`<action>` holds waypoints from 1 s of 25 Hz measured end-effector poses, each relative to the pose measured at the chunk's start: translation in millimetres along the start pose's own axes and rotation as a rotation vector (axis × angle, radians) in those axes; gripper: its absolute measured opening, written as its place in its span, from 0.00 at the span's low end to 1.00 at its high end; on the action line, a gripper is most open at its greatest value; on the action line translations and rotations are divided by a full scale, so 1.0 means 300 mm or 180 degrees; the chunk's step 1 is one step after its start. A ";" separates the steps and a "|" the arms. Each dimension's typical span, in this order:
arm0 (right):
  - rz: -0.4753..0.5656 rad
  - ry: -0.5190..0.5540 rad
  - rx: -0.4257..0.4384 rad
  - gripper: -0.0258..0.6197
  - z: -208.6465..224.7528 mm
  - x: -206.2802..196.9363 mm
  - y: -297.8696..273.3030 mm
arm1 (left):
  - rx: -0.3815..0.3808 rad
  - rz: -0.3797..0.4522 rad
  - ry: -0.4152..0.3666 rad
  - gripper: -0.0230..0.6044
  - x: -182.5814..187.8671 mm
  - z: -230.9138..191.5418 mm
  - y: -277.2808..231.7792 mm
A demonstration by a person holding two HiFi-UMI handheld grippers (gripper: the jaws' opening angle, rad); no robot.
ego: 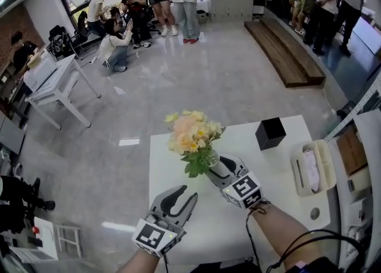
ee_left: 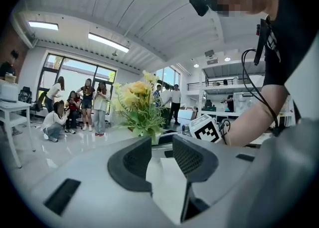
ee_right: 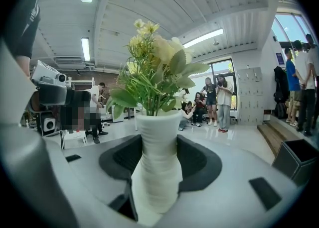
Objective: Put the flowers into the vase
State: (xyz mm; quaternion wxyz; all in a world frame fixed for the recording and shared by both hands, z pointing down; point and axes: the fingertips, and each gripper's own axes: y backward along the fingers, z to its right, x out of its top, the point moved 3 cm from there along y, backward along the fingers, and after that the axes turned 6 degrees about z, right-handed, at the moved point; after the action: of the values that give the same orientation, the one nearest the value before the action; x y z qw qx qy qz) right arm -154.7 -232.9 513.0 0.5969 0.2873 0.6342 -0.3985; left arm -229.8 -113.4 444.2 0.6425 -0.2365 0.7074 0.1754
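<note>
On the white table (ego: 280, 206), one left gripper (ego: 186, 197) hovers by the near left edge, jaws wide apart and empty, one flowers bunch (ego: 191, 132) stands mid-table in one vase (ee_right: 157, 172) clamped by the right gripper (ego: 216, 168), one black box (ego: 270, 133) near the far right corner

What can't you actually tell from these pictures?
- Bottom of the vase: head view, hidden by the flowers and right gripper; right gripper view, cut off by that gripper's body.
- Contents of the tray: head view, too small.
- Inside of the black box: head view, too dark.
</note>
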 end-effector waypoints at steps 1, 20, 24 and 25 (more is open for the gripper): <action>-0.0008 0.0005 0.0003 0.38 0.000 0.002 -0.001 | 0.0016 0.0024 0.0004 0.25 0.007 0.006 0.015; 0.0071 -0.0198 -0.0183 0.40 0.009 0.026 0.192 | 0.0213 -0.0121 0.0237 0.04 -0.063 0.118 0.130; 0.0121 -0.0338 -0.0295 0.19 0.002 0.041 0.331 | 0.0198 -0.0082 0.0188 0.04 -0.066 0.158 0.133; 0.0121 -0.0340 -0.0298 0.14 -0.008 0.044 0.364 | 0.0199 -0.0074 0.0184 0.04 -0.066 0.172 0.137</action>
State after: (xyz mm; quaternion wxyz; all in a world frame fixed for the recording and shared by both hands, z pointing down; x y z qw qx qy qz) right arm -65.8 -175.7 482.2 0.6502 0.2494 0.6139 -0.3718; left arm -208.9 -48.9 455.6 0.6309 -0.2294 0.7281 0.1388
